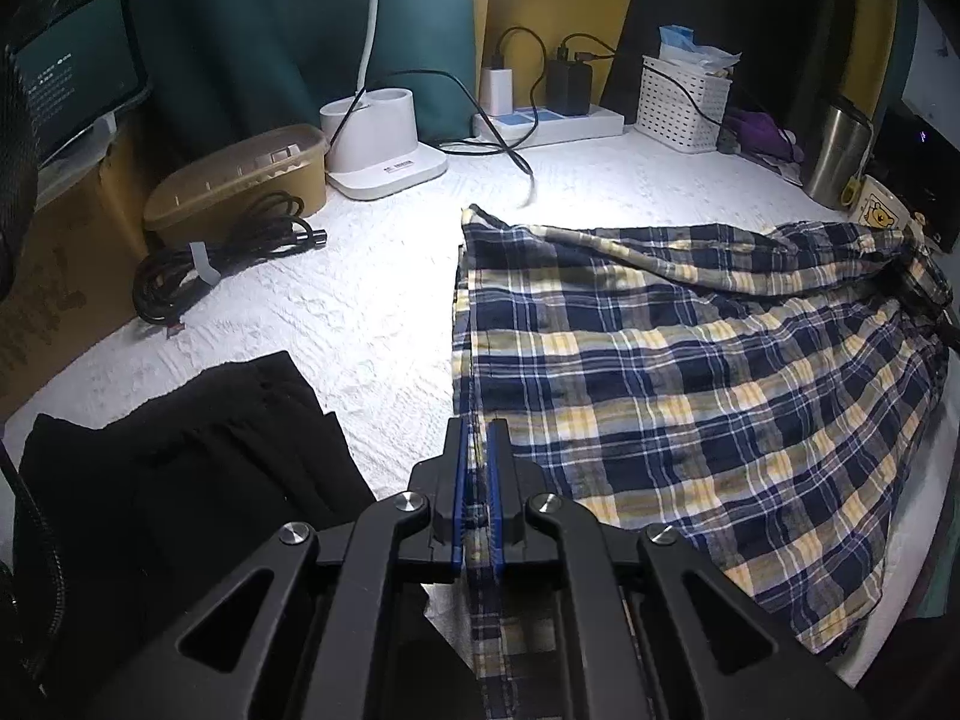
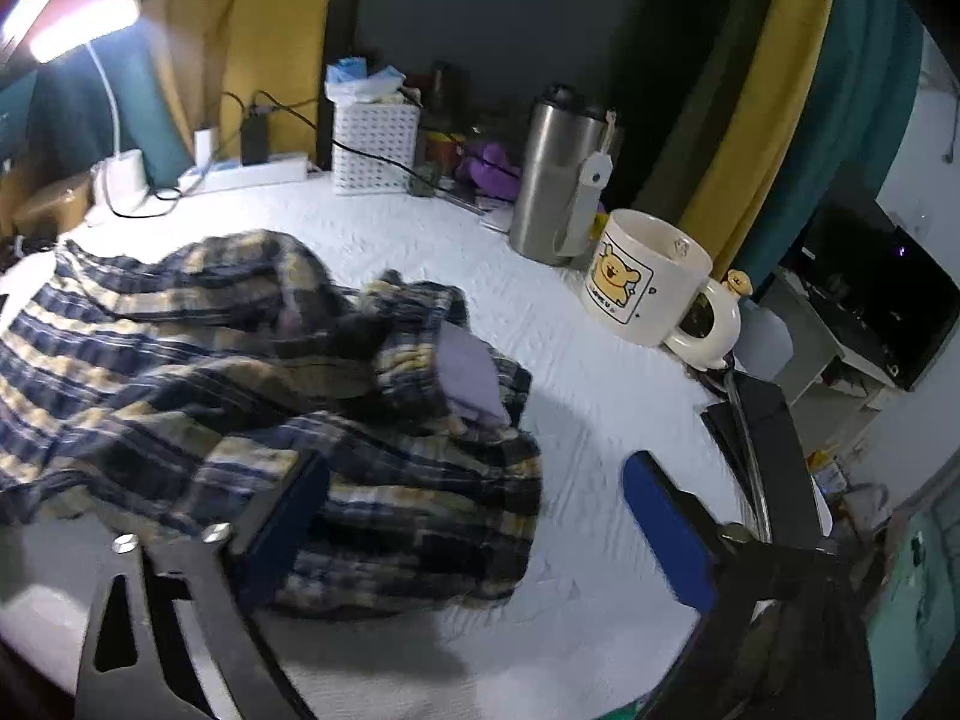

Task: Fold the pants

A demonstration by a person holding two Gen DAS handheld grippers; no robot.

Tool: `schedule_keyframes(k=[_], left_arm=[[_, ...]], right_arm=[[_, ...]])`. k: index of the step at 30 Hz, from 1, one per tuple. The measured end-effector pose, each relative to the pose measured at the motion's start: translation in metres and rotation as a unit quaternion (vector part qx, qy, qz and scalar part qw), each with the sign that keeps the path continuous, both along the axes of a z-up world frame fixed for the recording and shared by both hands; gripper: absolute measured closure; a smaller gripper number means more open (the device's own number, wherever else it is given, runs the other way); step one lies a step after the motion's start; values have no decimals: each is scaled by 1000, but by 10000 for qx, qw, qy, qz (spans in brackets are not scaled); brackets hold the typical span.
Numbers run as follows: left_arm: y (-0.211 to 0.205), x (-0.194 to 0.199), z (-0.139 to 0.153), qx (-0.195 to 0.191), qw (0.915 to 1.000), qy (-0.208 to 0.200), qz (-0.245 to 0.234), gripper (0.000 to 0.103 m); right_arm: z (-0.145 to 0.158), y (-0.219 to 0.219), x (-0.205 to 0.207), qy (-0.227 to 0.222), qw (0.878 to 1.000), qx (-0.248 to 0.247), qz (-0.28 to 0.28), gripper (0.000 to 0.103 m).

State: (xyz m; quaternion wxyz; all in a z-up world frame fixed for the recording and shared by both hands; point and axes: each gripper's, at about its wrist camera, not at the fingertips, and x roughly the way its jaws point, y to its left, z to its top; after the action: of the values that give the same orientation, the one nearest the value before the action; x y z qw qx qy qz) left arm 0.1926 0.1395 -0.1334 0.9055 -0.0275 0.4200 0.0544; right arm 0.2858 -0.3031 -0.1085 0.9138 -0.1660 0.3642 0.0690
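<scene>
Clamping the near edge of the plaid pants, your left gripper has its jaws pinched together on the cloth, the rest spreading ahead and right of them. Your right gripper stands wide apart, bunched waistband between its jaws, untouched.

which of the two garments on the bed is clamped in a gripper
The plaid pants: the left gripper is shut on their edge. The black garment lies beside it, untouched.
</scene>
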Motion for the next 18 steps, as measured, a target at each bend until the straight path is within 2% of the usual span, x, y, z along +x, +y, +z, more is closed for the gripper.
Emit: schedule_keyframes(k=[7, 13, 18], left_arm=[[3, 14, 2, -61, 9999, 45, 151, 98], [10, 31, 1, -153, 9994, 100, 280, 98], [12, 42, 4, -213, 9993, 100, 288, 98]], right_arm=[[4, -8, 46, -154, 9996, 7, -245, 10], [0, -13, 94, -84, 9989, 66, -465, 10], [-3, -22, 115, 9, 9981, 263, -562, 10]])
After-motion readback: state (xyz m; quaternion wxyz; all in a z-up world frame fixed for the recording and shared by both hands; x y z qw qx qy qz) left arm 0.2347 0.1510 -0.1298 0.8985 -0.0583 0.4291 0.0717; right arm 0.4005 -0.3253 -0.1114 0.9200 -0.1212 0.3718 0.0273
